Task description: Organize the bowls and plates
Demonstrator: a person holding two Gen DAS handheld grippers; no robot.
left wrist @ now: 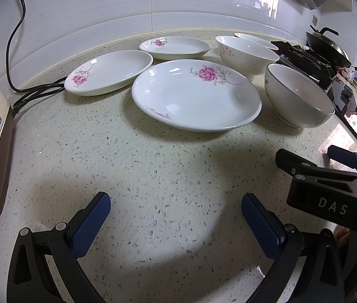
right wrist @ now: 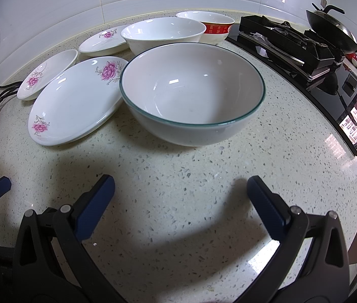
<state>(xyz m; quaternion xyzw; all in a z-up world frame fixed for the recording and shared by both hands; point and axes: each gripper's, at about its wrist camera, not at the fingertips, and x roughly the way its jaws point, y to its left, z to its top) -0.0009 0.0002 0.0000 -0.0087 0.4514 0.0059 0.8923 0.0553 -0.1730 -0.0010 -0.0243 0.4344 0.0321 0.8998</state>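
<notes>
We see a speckled countertop [right wrist: 178,189] with a black stove [right wrist: 292,48] at its right end and a dark wok [right wrist: 332,30] on the far burner. On the counter, the big plate [left wrist: 193,96] with pink flowers lies flat near the middle, and the green-rimmed bowl [right wrist: 193,93] stands upright just to its right, seeming to touch its edge, though we cannot be sure. Behind it stands a plain white bowl [right wrist: 163,35], and further back a red-banded bowl [right wrist: 208,25]. Two smaller flowered plates lie to the left: the near small plate [left wrist: 107,75] and the far small plate [left wrist: 176,46] by the wall. A black cord [left wrist: 14,50] runs down the tiles at far left. The left gripper [left wrist: 176,214] and the right gripper [right wrist: 181,197] each hover over bare counter, fingers spread wide and holding nothing.
</notes>
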